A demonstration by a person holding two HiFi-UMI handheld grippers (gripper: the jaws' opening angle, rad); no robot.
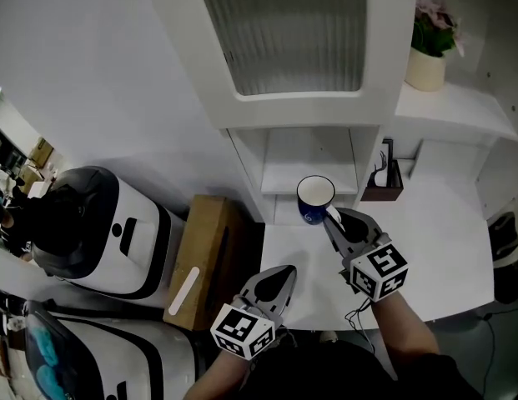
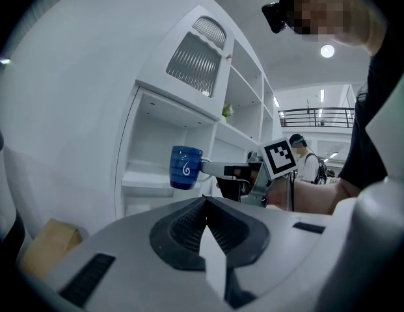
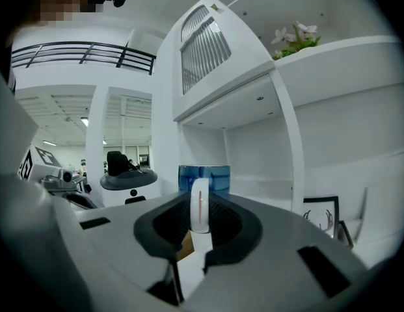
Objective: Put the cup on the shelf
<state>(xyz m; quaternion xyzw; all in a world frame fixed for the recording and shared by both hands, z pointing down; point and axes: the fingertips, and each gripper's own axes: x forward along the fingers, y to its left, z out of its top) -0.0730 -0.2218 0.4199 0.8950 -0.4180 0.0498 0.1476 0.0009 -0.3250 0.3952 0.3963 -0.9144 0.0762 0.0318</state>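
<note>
Holding by the white handle (image 3: 200, 203) alone was the weak point: the right gripper (image 1: 332, 217) fingers pinched it, with the cup (image 1: 315, 198) upright in the air just in front of the lower shelf (image 1: 309, 176), above the worktop (image 1: 442, 248). My read was that such a thin grip could let the cup pivot. Its base also looked close to the shelf's front edge and could clip it going in. The left gripper (image 1: 278, 277) hung near, fingers pressed together on nothing. The cup looked empty inside. The pot (image 1: 425, 69) on the upper shelf (image 1: 459, 107), far right, held a flowering plant (image 1: 434, 25).
</note>
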